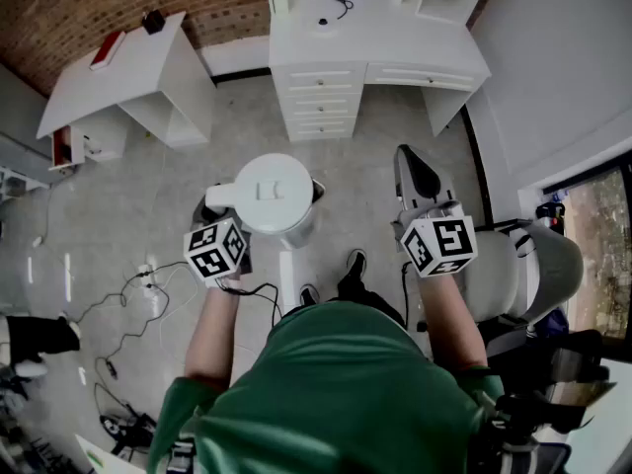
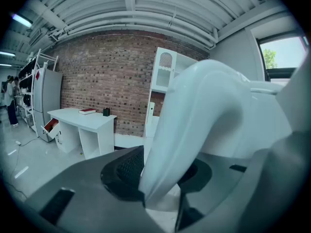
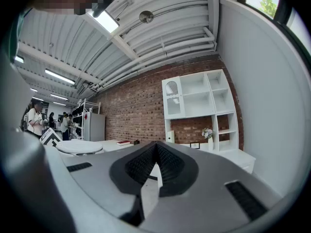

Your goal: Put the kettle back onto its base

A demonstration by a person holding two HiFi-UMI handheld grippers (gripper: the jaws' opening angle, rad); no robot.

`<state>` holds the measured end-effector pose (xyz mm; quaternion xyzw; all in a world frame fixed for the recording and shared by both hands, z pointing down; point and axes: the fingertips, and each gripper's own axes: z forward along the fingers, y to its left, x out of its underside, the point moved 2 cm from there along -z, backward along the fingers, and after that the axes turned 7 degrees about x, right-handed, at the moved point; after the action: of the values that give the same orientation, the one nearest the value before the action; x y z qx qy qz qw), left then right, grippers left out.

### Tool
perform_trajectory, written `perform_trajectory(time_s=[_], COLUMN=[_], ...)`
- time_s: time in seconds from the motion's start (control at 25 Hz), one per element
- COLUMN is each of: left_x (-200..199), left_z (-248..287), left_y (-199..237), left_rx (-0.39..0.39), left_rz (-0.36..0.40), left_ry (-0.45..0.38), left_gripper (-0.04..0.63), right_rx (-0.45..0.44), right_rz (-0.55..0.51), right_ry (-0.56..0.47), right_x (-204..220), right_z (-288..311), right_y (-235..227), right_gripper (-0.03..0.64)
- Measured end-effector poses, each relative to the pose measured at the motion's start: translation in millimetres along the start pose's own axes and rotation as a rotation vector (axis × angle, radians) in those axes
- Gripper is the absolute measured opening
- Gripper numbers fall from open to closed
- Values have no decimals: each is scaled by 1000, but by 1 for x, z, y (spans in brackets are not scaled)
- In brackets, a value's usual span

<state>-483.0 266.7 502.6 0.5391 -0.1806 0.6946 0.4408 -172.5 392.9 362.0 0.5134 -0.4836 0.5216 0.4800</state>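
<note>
Our green shirt (image 1: 336,393) fills the bottom of the head view. Beyond it the white kettle (image 1: 275,197) hangs in the air over the floor (image 1: 118,215), short of the white cabinet (image 1: 395,57). We cannot pick out its base for certain; a small corded thing (image 1: 339,4) on the cabinet top may be it. Our left gripper (image 2: 155,171) pinches the kettle's handle (image 2: 194,125) between its pads, so we should carry it upright and lower it straight down. Our right gripper (image 3: 155,152), pads pressed together on nothing, could steady the body.
</note>
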Motion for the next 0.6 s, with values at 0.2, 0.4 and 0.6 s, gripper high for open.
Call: perform_trajectory(time_s=[0.2,0.4,0.6], left_x=[-18,-33,-49], left_z=[15,50,90], left_y=[-12,-30,-53], left_rx=[-14,-36,-54], left_rz=[17,19,19], left_ry=[-28,-37,-41], left_gripper=[161,161,161], right_rx=[-5,-24,-63], right_rz=[-5,4,47], right_ry=[-2,9,13], right_x=[-4,-2,-5], right_z=[8,30,52], right_y=[-22,-59,-99], right_gripper=[21,21,21])
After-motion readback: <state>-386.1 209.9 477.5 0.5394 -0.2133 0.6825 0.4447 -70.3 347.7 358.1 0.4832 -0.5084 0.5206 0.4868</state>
